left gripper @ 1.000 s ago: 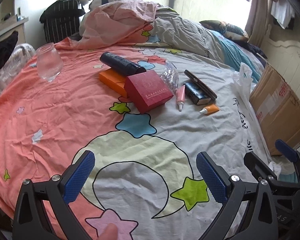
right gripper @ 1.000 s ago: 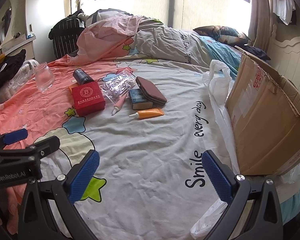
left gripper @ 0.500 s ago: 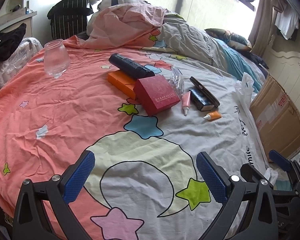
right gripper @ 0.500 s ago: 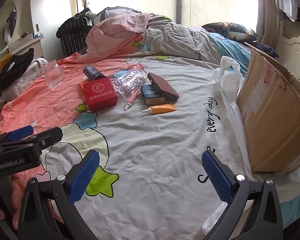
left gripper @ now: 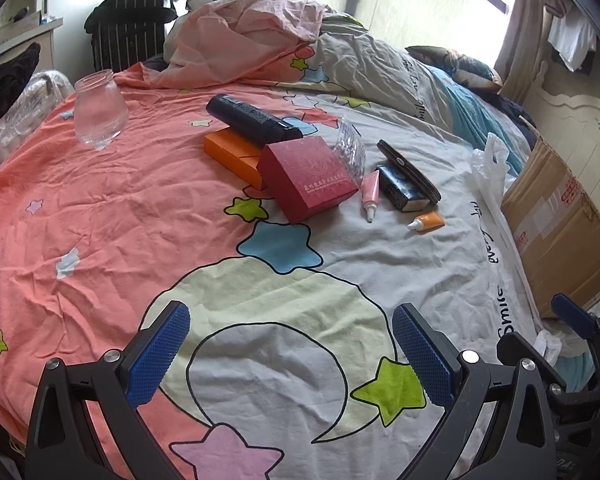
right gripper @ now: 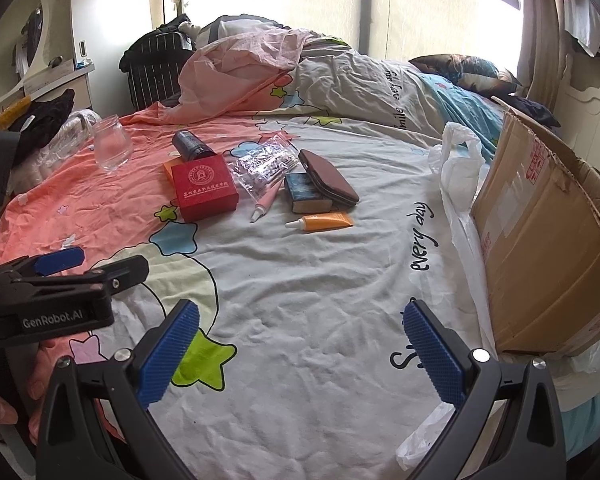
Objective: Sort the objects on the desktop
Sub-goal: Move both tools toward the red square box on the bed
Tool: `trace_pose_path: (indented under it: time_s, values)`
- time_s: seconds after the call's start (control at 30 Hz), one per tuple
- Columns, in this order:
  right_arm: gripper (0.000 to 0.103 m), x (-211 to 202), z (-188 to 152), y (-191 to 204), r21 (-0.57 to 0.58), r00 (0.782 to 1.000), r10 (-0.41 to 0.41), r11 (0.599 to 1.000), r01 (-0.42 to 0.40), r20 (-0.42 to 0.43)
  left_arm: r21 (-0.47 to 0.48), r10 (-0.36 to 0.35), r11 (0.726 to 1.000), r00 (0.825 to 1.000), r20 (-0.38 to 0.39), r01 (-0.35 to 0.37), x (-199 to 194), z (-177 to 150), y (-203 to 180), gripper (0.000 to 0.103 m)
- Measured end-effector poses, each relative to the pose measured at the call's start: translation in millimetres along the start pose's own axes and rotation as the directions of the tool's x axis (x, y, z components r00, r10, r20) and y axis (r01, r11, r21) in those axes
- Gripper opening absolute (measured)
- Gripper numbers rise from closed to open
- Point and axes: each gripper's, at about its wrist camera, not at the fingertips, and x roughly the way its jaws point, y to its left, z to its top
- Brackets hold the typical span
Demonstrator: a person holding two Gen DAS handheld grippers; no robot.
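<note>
Both cameras now sit nearer the cluster of objects than a second ago; the objects themselves lie as before. Left tongs [left gripper: 290, 350] and right tongs [right gripper: 300, 350] hover over the bed [right gripper: 320, 300] with fingers wide apart, holding nothing.

Containers: a cardboard box [right gripper: 540, 240] stands at the right edge of the bed, its interior not visible; a white plastic bag [right gripper: 458, 160] lies against its left side. A clear glass jar [left gripper: 99, 108] stands upright, far left, well apart from the rest, and appears to hold nothing.

Objects for sorting, grouped at the bed's middle: a red box [left gripper: 308, 178] with gold lettering rests partly on an orange box [left gripper: 234, 154]; a black cylinder [left gripper: 252, 120] lies across the orange box. Right of these lie a clear plastic packet [right gripper: 264, 164], a pink tube [left gripper: 370, 194], a dark blue box [right gripper: 306, 192] with a brown case [right gripper: 328, 178] leaning on it, and an orange tube [right gripper: 324, 222] nearest the tongs.
</note>
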Motion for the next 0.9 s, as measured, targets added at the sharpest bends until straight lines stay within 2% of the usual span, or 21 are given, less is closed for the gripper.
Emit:
trace_pose_path:
  time_s: [0.13, 0.27, 0.43, 0.63, 0.73, 0.83, 0.9]
  values:
    - [0.103, 6, 0, -2, 0.018, 1.000, 0.020, 1.000, -0.019, -0.012, 0.049, 0.025, 0.998, 1.000, -0.003, -0.025, 2, -2, -5, 0.103]
    - [0.103, 11, 0, -1, 0.015, 0.999, 0.032, 0.999, -0.031, -0.020, 0.053, 0.037, 0.998, 0.999, -0.006, -0.036, 3, 0, -3, 0.103]
    - [0.103, 16, -2, -1, 0.016, 0.999, 0.034, 0.999, -0.034, -0.020, 0.013, -0.027, 1.000, 0.998, -0.065, 0.028, 18, 6, 2, 0.103]
    - [0.103, 28, 1, -13, 0.037, 0.999, 0.022, 0.999, -0.020, -0.045, 0.002, -0.030, 1.000, 0.996, -0.083, 0.030, 33, 16, -2, 0.103]
    - [0.103, 34, 3, -19, 0.047, 0.998, 0.022, 0.999, -0.019, -0.053, -0.010, -0.013, 1.000, 0.997, -0.082, 0.012, 39, 21, -1, 0.103]
    - [0.103, 41, 3, -19, 0.040, 0.998, 0.022, 0.999, -0.019, -0.064, -0.005, 0.051, 0.999, 0.996, -0.068, -0.051, 45, 26, 0, 0.103]
    - [0.103, 45, 3, -19, 0.033, 0.997, 0.022, 0.999, -0.020, -0.072, -0.001, 0.064, 0.998, 0.995, -0.070, -0.065, 48, 28, -1, 0.103]
